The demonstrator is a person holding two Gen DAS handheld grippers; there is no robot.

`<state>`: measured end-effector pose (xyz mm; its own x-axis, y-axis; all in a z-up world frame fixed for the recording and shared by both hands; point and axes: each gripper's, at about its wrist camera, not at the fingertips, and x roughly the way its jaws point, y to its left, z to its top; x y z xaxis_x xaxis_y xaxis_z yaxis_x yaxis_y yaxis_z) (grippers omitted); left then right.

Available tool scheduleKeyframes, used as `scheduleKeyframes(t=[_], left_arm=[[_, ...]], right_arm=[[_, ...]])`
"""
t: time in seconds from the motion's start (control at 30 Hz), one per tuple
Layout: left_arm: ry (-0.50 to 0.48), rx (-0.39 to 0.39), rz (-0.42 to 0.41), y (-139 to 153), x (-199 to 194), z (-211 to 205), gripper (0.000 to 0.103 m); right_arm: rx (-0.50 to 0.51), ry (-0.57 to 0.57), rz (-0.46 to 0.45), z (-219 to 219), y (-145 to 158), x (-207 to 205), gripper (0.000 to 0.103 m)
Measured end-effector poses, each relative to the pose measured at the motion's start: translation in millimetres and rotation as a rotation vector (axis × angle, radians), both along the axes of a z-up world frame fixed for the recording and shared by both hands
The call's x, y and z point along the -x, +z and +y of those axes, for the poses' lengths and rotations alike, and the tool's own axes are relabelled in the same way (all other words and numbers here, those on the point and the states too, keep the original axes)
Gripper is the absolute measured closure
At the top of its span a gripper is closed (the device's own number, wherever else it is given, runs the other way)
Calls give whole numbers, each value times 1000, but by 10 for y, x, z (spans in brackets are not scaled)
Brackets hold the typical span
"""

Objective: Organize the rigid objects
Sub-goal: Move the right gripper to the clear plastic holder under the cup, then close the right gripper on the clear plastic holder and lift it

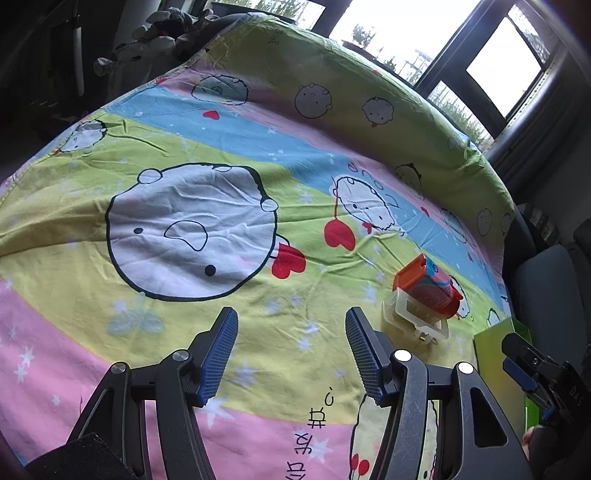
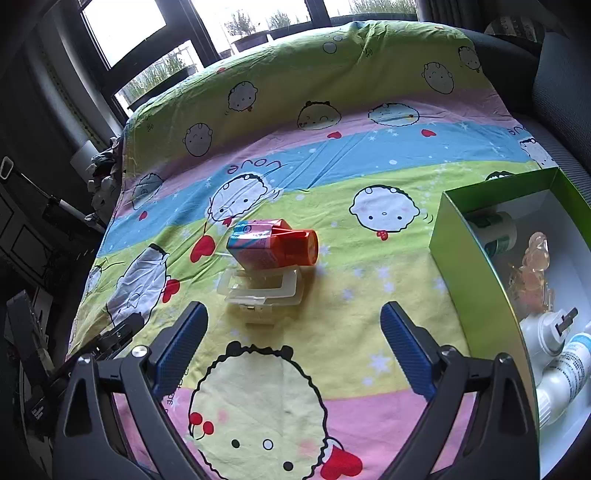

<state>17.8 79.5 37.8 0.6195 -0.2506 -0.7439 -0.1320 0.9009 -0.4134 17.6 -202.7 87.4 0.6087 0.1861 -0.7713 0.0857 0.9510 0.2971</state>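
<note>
Orange and blue, the little carton (image 2: 271, 243) lies on its side in the middle of the bed sheet (image 2: 332, 155). Its orange cap end points toward the green box (image 2: 476, 258). The carton rests on top of a clear plastic piece (image 2: 264, 291), which lies flat on the sheet.

Your right gripper (image 2: 293, 343) hangs over the sheet, just in front of the clear piece. Its blue fingers (image 2: 404, 345) are spread wide apart and hold nothing.

Your left gripper (image 1: 291, 350) is also over the sheet, with its blue fingers (image 1: 221, 350) spread apart and nothing between them. From the left wrist camera, the carton (image 1: 428, 286) and the clear plastic piece (image 1: 413, 317) sit just off to the right of it.

The green box stands on the right side of the bed, well apart from the carton. It is white inside. In it you have a white and green bottle (image 2: 496, 232), a see-through orange clip (image 2: 532, 273), a white plug (image 2: 550, 325) and a white tube (image 2: 569, 373).

Windows (image 2: 125, 29) are behind the bed.
</note>
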Motion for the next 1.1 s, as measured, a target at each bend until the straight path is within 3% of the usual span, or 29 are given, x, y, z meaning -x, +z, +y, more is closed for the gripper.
scheduleKeyframes(t=[0.3, 0.6, 0.9, 1.1], left_arm=[[-29, -45, 12, -12, -22, -99, 41], [-47, -68, 41, -43, -58, -137, 40], [-38, -65, 40, -32, -49, -104, 40], [-46, -78, 39, -29, -42, -128, 40]], right_arm=[[-39, 46, 87, 171, -239, -440, 8], [89, 115, 161, 626, -536, -716, 8], [123, 92, 136, 657, -571, -683, 17], [83, 116, 119, 558, -383, -293, 17]])
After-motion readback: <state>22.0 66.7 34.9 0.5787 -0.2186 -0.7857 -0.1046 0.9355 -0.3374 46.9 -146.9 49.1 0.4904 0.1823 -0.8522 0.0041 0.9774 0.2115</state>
